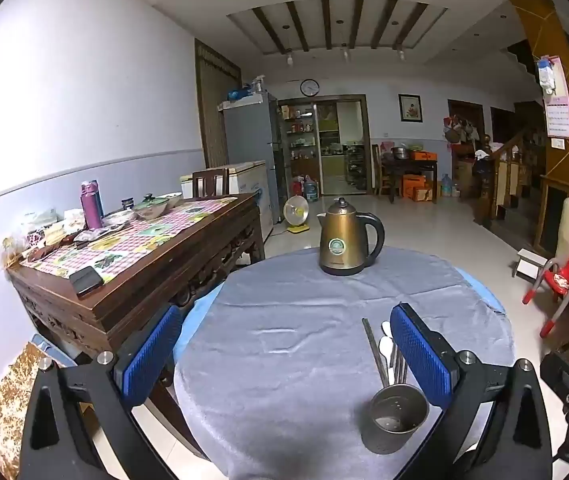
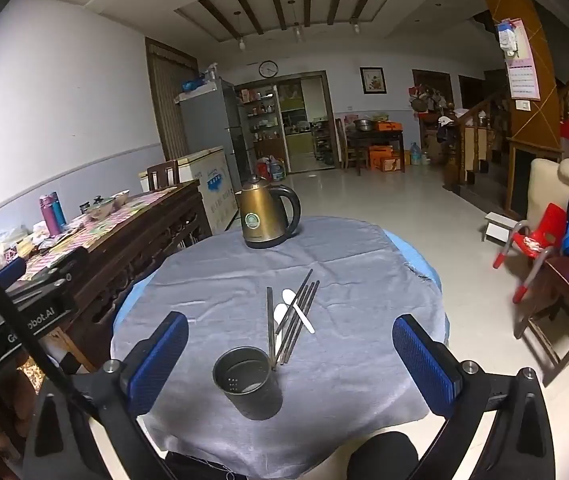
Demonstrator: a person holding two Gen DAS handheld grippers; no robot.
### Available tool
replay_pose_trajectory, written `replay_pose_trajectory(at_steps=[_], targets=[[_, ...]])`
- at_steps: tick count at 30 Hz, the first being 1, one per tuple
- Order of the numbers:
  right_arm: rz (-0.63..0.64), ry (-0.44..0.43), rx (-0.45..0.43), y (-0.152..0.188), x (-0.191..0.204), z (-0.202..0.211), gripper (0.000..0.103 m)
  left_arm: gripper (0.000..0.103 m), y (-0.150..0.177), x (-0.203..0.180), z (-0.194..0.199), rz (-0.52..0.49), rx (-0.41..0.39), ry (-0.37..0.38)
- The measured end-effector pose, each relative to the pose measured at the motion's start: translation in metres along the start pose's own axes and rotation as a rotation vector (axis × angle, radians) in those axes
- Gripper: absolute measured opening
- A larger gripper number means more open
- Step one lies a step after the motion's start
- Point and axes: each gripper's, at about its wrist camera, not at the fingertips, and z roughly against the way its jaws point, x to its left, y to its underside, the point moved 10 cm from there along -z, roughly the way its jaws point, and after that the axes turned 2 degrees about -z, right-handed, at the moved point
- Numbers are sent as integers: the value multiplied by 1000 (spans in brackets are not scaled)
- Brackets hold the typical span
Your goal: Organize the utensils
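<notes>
Right gripper (image 2: 290, 364) wide open, nothing between the blue pads (image 2: 424, 364), hovering above the near edge of the table (image 2: 364, 360). Left gripper (image 1: 284, 356) same: jaws spread wide, empty, off to the left side. Landmark is the cup (image 2: 247, 382), a metal perforated holder, upright near the table's front edge, looks empty from both views. Just behind the cup: chopsticks (image 2: 290, 320), a loose fan of dark metal sticks lying flat, near ends almost touching the cup rim, one stick set slightly left of the rest. Two white spoons (image 2: 298, 308) lie among the sticks, partly under or across them; exact overlap is hard to tell. Kettle (image 2: 268, 216) well behind the cup at the far edge, out of the way. Step, as I read it: nothing in the cup yet, so this is the approach to the first pick. Next move likely calls for the right gripper to drop to the cloth, close across one stick or the bundle near mid-length, then tip it upright into the cup. Flat thin sticks on soft cloth: pinch low, and the cup may tip if bumped.
</notes>
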Motion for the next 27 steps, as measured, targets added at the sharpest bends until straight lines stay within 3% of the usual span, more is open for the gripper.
replay_pose_trajectory(at_steps=[14, 27], targets=[[-16, 4, -17, 7, 7, -1, 103, 103, 3, 6, 2, -34, -12, -21], [-17, -6, -14, 5, 11, -2, 103, 103, 10, 6, -5, -17, 68, -7]])
